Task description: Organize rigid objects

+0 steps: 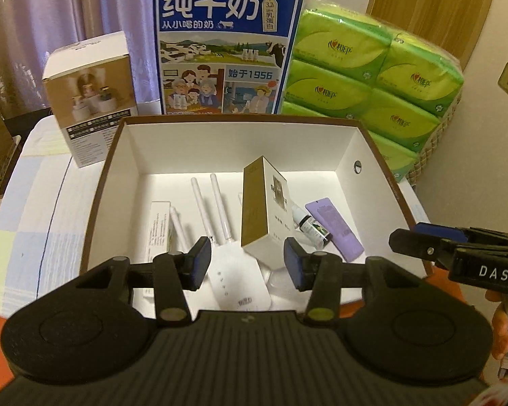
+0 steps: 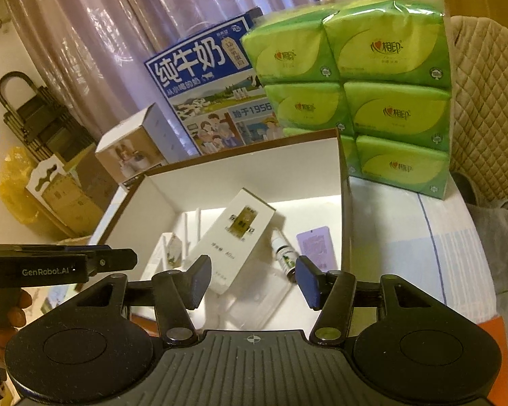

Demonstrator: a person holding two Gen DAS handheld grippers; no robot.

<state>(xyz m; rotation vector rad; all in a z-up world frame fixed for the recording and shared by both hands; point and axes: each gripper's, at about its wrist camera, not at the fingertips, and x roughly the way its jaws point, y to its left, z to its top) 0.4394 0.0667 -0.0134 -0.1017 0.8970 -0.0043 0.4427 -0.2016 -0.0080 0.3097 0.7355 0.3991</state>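
An open box with a brown rim (image 1: 240, 120) (image 2: 240, 150) and a white inside holds several items. A gold-and-white carton (image 1: 264, 209) (image 2: 240, 233) leans in the middle. A white router (image 1: 237, 280) lies by the near wall, its antennas pointing away. To the right lie a small dropper bottle (image 1: 311, 225) (image 2: 284, 253) and a purple tube (image 1: 335, 226) (image 2: 316, 242). A narrow white box (image 1: 159, 226) lies at the left. My left gripper (image 1: 247, 257) hangs open above the router, empty. My right gripper (image 2: 254, 277) stands open over the box's near edge, empty.
Behind the box stand a blue milk carton (image 1: 227, 44), a green tissue multipack (image 1: 372, 77) and a white-and-brown product box (image 1: 91, 101). A pale chequered cloth (image 1: 34, 237) covers the table. A quilted chair back (image 2: 484, 101) is at the right. Stacked items line the left wall.
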